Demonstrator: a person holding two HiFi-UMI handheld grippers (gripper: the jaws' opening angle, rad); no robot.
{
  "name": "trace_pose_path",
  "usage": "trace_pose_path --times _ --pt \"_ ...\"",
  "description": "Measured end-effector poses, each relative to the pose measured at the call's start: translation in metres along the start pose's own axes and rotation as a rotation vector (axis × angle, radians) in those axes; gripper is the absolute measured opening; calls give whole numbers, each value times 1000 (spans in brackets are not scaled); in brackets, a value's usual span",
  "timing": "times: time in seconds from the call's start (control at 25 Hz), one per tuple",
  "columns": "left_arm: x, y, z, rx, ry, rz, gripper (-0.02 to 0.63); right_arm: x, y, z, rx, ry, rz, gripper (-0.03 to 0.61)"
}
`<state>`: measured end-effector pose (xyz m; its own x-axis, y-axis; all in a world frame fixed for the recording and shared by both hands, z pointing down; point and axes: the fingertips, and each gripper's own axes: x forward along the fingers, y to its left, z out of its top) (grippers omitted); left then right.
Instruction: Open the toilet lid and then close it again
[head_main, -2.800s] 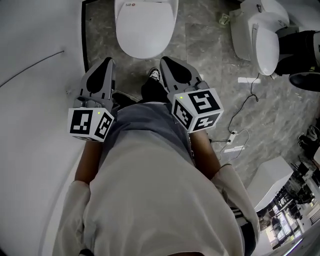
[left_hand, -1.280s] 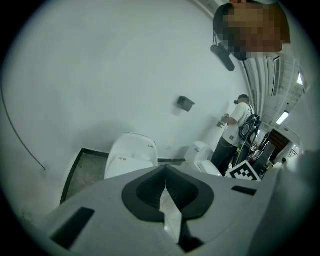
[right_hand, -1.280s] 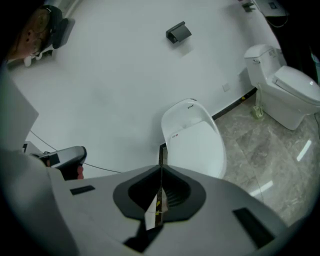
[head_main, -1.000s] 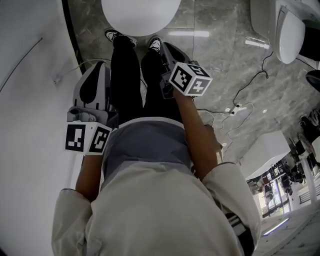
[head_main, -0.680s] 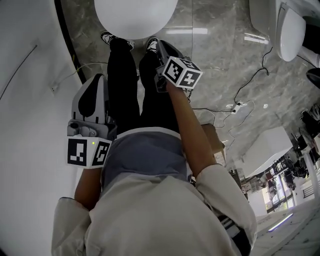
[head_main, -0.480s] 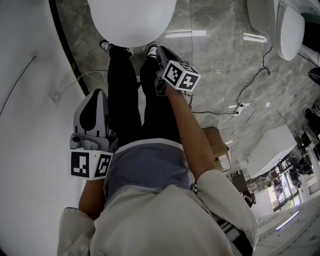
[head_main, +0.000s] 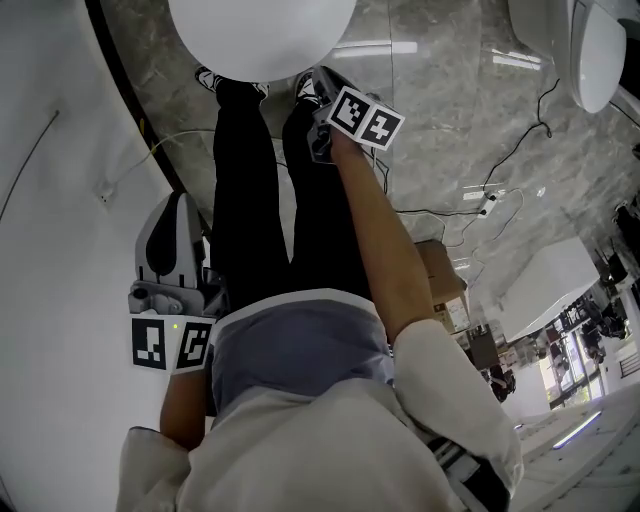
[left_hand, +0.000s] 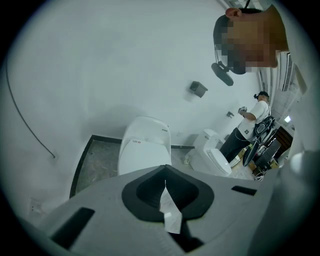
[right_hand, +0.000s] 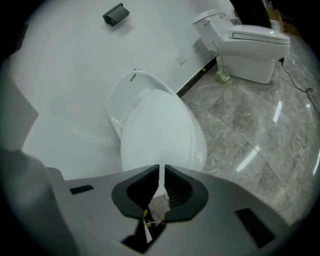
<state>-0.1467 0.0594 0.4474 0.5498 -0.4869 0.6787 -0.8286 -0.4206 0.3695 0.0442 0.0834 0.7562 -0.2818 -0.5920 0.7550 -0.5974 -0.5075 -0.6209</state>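
Both pairs of jaws are clenched on nothing, on the right gripper (right_hand: 161, 167) and the left gripper (left_hand: 165, 169) alike. Just ahead of the right tips lies the toilet lid (right_hand: 159, 131), closed and seemingly untouched; it is farther from the left tips. Beyond, to the right, a second toilet (right_hand: 250, 45) stands on the marble floor (right_hand: 250, 135).

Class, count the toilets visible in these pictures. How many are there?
2: one white ceramic toilet, lid down, directly before the person; a second white toilet further along the wall. More may be out of view.
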Motion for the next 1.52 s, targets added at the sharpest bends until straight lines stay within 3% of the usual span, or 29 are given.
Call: trace_pose_path --times 0.52,0.84,1.12,1.52 --pt "8 18 -29 -49 57 6 8 45 -34 -15 146 49 -41 157" --pt "16 21 -33 -49 78 -12 8 58 -32 -17 105 99 -65 167" --pt "15 18 -29 -47 70 -25 8 52 -26 -18 103 77 -58 150" --pt "13 17 -20 -44 49 -28 8 41 -24 -13 209 28 -21 114"
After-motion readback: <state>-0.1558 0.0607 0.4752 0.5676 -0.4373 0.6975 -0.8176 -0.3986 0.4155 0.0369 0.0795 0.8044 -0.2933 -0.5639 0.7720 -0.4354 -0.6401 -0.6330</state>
